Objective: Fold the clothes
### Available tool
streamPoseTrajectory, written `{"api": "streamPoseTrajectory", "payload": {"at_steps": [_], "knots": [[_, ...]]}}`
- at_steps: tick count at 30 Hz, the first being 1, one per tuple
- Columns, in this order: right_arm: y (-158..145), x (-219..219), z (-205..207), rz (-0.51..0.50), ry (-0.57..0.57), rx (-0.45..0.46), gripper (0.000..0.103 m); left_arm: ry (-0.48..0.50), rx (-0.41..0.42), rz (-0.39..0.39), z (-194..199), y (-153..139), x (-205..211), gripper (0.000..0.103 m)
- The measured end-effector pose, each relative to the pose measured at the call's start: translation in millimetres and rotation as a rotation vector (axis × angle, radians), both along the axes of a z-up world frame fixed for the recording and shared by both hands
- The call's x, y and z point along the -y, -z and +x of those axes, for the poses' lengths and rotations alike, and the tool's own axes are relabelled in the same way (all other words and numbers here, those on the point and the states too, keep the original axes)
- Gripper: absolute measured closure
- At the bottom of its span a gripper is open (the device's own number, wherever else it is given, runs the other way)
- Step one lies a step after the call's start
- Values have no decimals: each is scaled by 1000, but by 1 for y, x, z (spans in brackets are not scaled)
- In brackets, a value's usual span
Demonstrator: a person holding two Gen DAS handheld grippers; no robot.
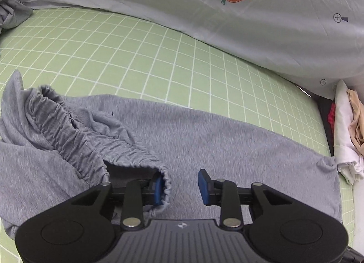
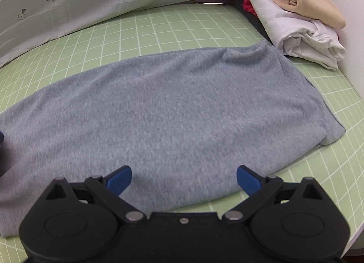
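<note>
Here, the grey trousers (image 2: 173,108) are lying spread across the green gridded surface (image 1: 118,53), their gathered waistband (image 1: 75,135) bunching up at one end. The left gripper (image 1: 182,186) is hovering over that waistband with its jaws apart; the elastic edge is brushing one blue pad (image 1: 159,190), unpinched. The right gripper (image 2: 184,181) is hanging wide open above the flat leg end, holding nothing. A carrot-print sheet (image 1: 250,13) is sitting behind, and a pile of folded clothes (image 2: 302,26) is resting beside the trousers.

Grey elastic-waist trousers (image 1: 204,135) folded lengthwise, flat on green grid mat.
</note>
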State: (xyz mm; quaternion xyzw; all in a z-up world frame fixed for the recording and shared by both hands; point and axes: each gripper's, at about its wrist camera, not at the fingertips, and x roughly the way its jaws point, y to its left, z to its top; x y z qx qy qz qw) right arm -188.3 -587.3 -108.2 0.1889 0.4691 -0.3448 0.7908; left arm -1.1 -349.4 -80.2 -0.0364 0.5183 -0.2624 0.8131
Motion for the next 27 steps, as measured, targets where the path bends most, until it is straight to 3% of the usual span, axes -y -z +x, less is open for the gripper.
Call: {"api": "streamPoseTrajectory", "payload": {"at_steps": [4, 8, 15, 19, 22, 23, 27], "knots": [[2, 8, 15, 3, -9, 19, 3, -71, 71, -32, 1, -26, -39, 66], [7, 3, 32, 10, -47, 21, 3, -194, 124, 12, 10, -36, -79, 65], [14, -13, 50, 7, -136, -12, 3, -236, 36, 15, 42, -9, -85, 64], [15, -9, 49, -2, -123, -25, 3, -257, -2, 96, 53, 9, -69, 50], [18, -6, 47, 2, -100, -33, 3, -256, -14, 141, 58, 20, -63, 49], [19, -5, 47, 3, -94, -36, 3, -254, -14, 142, 59, 21, -63, 51], [22, -3, 46, 6, -73, -45, 3, -236, -4, 144, 63, 23, -60, 92]]}}
